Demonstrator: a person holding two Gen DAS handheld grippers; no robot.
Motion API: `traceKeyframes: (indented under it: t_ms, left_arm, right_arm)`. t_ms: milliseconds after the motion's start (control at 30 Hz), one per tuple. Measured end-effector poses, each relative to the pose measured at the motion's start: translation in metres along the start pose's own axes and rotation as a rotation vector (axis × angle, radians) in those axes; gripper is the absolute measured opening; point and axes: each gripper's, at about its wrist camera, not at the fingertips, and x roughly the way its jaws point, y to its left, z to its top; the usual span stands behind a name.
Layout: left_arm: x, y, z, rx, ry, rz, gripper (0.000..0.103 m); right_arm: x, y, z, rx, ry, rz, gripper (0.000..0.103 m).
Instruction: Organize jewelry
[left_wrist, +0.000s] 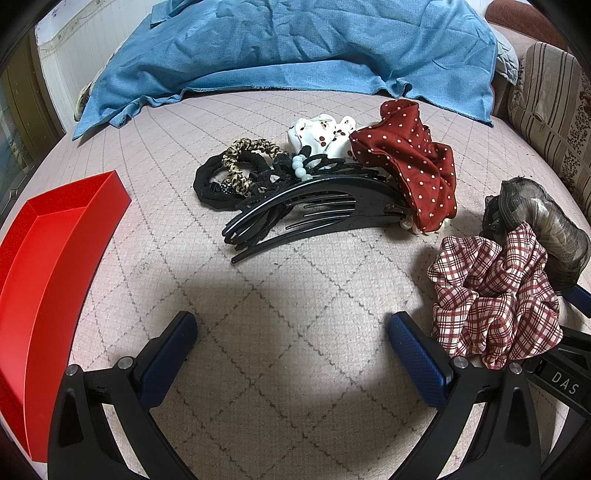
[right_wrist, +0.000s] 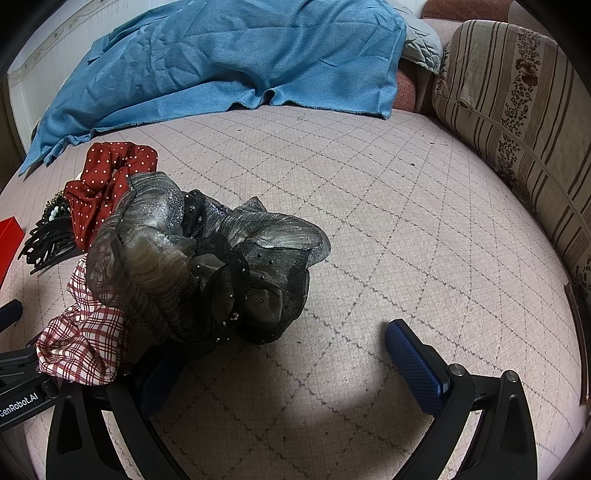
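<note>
Both my tongs gape wide and empty: my left gripper (left_wrist: 291, 354) faces the long black plastic comb clip (left_wrist: 310, 210); my right gripper (right_wrist: 284, 354) nudges the sheer grey-black organza scrunchie (right_wrist: 207, 266).

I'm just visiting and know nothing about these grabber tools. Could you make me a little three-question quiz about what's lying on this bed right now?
1. True or false: the red box already holds a scrunchie.
2. Which item lies nearest the left gripper? A) polka-dot scrunchie B) plaid scrunchie C) leopard hair tie
3. Fill in: the big black hair comb rests partly on a pile of ____ hair ties.

Key: 1 false, the visible part is bare; 2 B; 3 black. Both the left and the right gripper are open.
</note>
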Motion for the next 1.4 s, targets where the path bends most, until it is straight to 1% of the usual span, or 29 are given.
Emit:
traceKeyframes:
  t_ms: [1200, 1400]
  left_arm:
    - [-0.0002, -0.0002, -0.0003, 0.000, -0.001, 0.000, 0.103]
    - [-0.0003, -0.0002, -0.0004, -0.001, -0.001, 0.000, 0.103]
  right_arm:
    - [0.0008, -0.0001, -0.0008, 0.002, -0.004, 0.003, 0.103]
    - [0.0006, -0.0032, 0.0010, -0.008, -0.004, -0.007, 0.103]
